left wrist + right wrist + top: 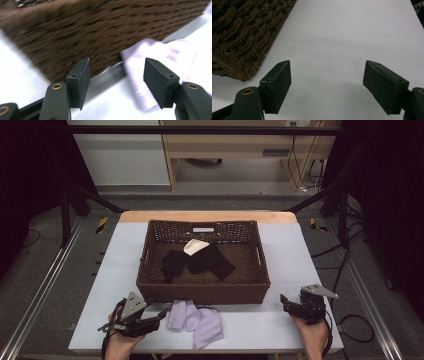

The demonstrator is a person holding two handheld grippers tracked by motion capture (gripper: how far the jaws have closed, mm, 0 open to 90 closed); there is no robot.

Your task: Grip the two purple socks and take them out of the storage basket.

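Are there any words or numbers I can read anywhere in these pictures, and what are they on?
No readable text anywhere.
Basket: no label.
Lilac cloth, dark cloths and cream cloth: no print to be seen.
Left gripper and right gripper: no markings on the pads.
Yellow-black floor tape: stripes, no words.

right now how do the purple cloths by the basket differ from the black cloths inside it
The purple cloths are pale lilac; the black cloths are dark. The purple ones lie on the table against the front wall of the basket; the black ones lie on its floor. Both sets are soft, crumpled, and untouched.
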